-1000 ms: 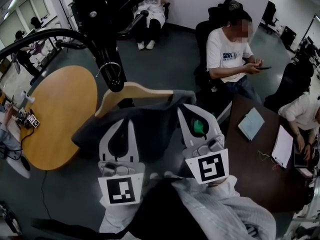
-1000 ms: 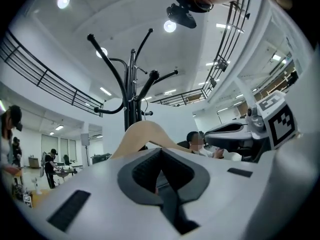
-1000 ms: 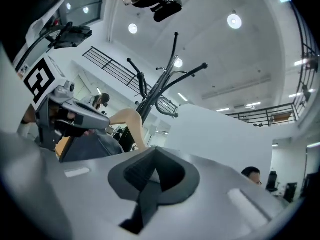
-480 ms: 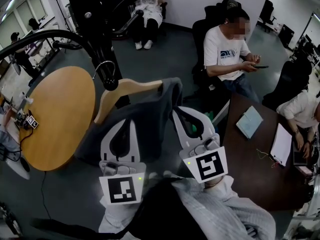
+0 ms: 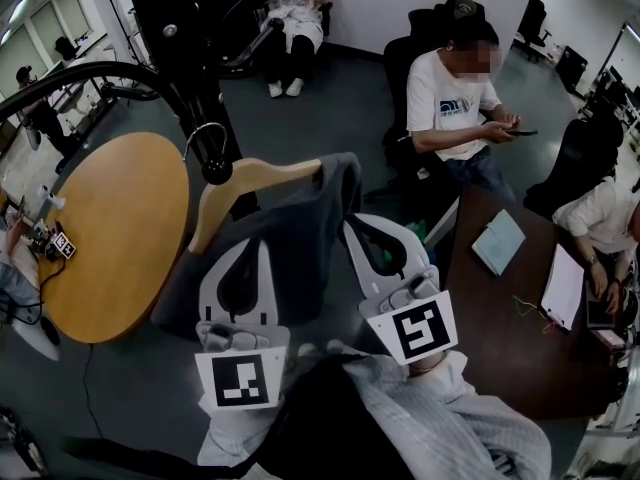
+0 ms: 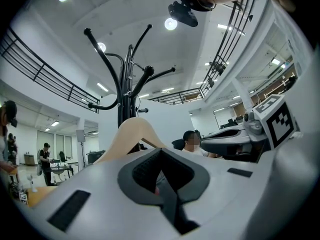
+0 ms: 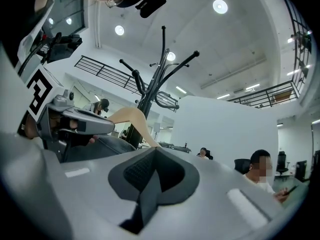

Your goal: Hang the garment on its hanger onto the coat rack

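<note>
I am holding the left gripper [image 5: 247,242] and the right gripper [image 5: 353,224] clenched, jaws fully together, tips against the grey garment [image 5: 292,230] on its tilted hanger [image 5: 258,176]. The hook [image 5: 200,134] is sitting just by the knob [image 5: 217,171] of 1 coat rack [image 5: 183,48] arm, so any sideways pull is risking a slip-off.

Grey garment [image 5: 292,236] on wooden hanger [image 5: 252,181]

We hold our left gripper [image 6: 160,164], jaws together, below the coat rack [image 6: 125,84]; the wooden hanger [image 6: 131,134] fronts that rack.
</note>
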`<state>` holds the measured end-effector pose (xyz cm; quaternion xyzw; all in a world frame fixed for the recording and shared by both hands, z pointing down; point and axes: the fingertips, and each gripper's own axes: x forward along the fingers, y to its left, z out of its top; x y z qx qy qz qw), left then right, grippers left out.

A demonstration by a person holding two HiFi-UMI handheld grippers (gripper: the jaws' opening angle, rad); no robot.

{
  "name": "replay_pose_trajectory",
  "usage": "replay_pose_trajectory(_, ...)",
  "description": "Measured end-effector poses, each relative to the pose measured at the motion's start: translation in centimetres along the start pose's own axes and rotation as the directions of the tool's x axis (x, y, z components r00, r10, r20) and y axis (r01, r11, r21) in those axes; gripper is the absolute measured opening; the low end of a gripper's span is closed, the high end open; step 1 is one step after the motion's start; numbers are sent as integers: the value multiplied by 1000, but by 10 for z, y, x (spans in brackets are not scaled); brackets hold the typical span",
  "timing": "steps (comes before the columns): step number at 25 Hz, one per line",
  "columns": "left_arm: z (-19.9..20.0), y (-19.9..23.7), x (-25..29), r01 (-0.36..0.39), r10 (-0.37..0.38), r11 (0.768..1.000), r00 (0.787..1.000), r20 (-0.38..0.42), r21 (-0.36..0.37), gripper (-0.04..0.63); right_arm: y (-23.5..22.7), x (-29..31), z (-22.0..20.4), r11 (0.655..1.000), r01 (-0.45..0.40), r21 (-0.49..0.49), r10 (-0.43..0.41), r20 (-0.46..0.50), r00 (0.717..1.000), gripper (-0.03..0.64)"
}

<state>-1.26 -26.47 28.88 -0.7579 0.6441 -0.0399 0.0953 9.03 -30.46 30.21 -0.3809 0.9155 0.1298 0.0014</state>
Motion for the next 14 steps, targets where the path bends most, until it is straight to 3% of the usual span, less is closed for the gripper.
replay_pose_trajectory(14, -7, -1, 15, 19, -18, 1000, 1000, -10, 13, 5, -3, 9, -10, 1000, -1, -11, 1, -24, 1000, 0)
